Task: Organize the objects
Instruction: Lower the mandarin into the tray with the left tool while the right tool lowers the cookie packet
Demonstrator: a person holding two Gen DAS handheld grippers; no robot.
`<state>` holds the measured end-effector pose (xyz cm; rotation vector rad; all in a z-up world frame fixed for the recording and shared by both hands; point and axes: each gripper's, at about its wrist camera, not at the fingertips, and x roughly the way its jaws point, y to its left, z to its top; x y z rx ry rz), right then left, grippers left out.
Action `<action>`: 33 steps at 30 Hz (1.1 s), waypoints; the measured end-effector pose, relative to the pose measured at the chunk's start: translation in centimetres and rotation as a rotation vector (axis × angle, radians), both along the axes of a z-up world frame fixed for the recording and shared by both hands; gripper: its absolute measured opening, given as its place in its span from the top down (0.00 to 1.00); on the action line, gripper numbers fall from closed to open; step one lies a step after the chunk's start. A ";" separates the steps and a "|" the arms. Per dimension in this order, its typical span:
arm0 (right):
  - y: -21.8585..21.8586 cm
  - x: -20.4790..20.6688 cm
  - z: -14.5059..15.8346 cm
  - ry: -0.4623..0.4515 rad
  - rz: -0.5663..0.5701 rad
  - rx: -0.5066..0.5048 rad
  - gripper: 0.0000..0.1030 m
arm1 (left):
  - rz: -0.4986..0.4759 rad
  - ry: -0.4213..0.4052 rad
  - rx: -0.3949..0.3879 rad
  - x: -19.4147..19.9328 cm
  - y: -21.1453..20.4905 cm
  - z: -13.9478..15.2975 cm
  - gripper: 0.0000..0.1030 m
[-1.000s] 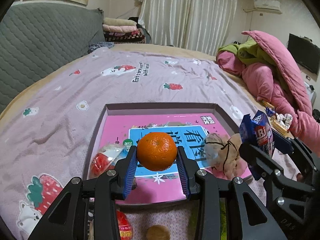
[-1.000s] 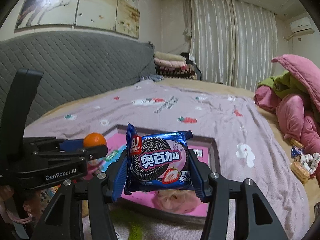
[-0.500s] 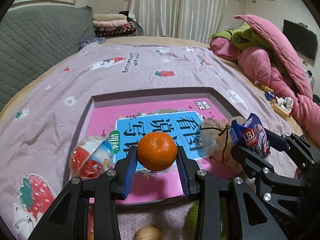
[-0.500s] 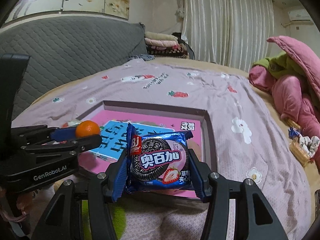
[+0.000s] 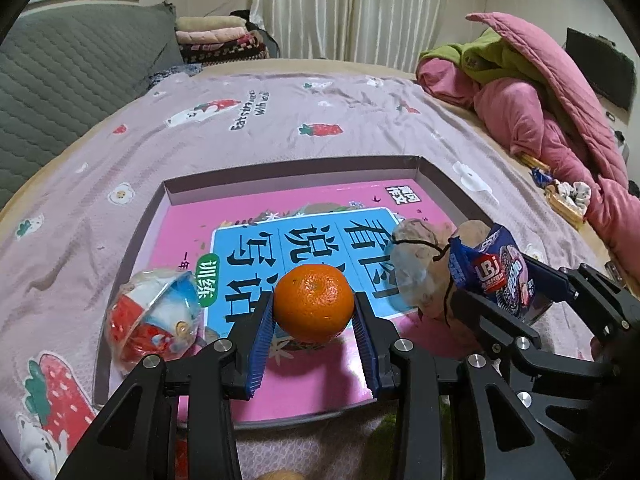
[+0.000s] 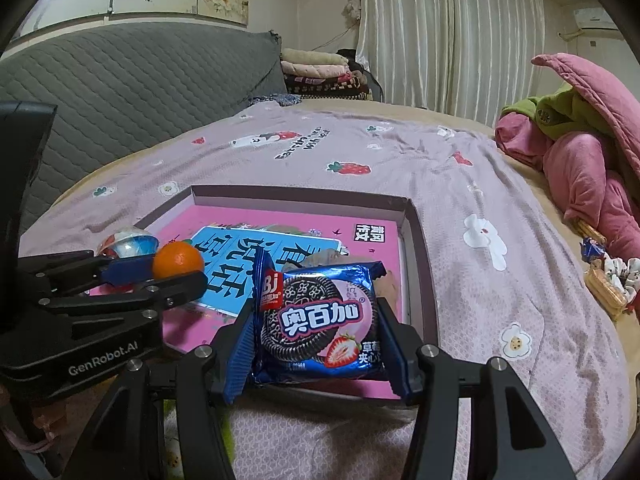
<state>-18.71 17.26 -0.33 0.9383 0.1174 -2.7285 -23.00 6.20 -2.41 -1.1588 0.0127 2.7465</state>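
Left claw (image 5: 314, 312) pinches orange (image 5: 314, 302) above tray's near rim (image 5: 280, 420).

1. Orange (image 5: 313, 302): round, glossy, clamped above the box's pink book.
2. Cookie packet (image 6: 320, 322): blue, upright, label facing camera.
3. Shallow box (image 5: 280, 168): open, containing a jelly cup (image 5: 154, 322) and a tied pouch (image 5: 416, 268).

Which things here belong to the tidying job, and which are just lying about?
Job:
- round orange tangerine, in left gripper
- blue foil cookie packet, in right gripper
- shallow cardboard tray

Lying about:
- pink quilt
- folded blankets
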 end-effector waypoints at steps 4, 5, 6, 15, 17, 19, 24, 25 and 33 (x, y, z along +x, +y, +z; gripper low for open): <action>-0.1 -0.2 -0.1 0.005 -0.003 0.001 0.46 | 0.007 -0.011 -0.002 -0.4 0.1 -0.4 0.62; -0.1 -0.3 -0.2 0.008 -0.003 0.000 0.46 | 0.009 -0.015 -0.004 -0.4 0.1 -0.5 0.62; -0.2 -0.4 -0.2 0.011 -0.003 0.001 0.46 | 0.010 -0.020 -0.005 -0.5 0.1 -0.6 0.62; -0.9 -1.7 -1.4 -0.038 0.008 0.033 0.46 | 0.019 -0.037 -0.012 -1.0 0.0 -1.2 0.62; -0.7 -1.8 -1.5 -0.045 0.009 0.022 0.46 | 0.012 -0.031 -0.003 -0.9 0.0 -1.2 0.62; -0.5 -1.8 -1.6 -0.051 0.010 0.014 0.46 | 0.014 -0.039 -0.009 -1.1 0.0 -1.3 0.62; -0.4 -1.9 -1.6 -0.061 0.007 0.004 0.46 | 0.016 -0.044 -0.012 -1.2 -0.1 -1.4 0.62; -0.4 -1.9 -1.6 -0.062 0.007 0.003 0.46 | 0.016 -0.045 -0.011 -1.1 -0.1 -1.4 0.62; -0.2 -1.7 -1.6 -0.081 0.011 -0.014 0.46 | 0.006 -0.051 0.001 -0.8 -0.1 -1.4 0.61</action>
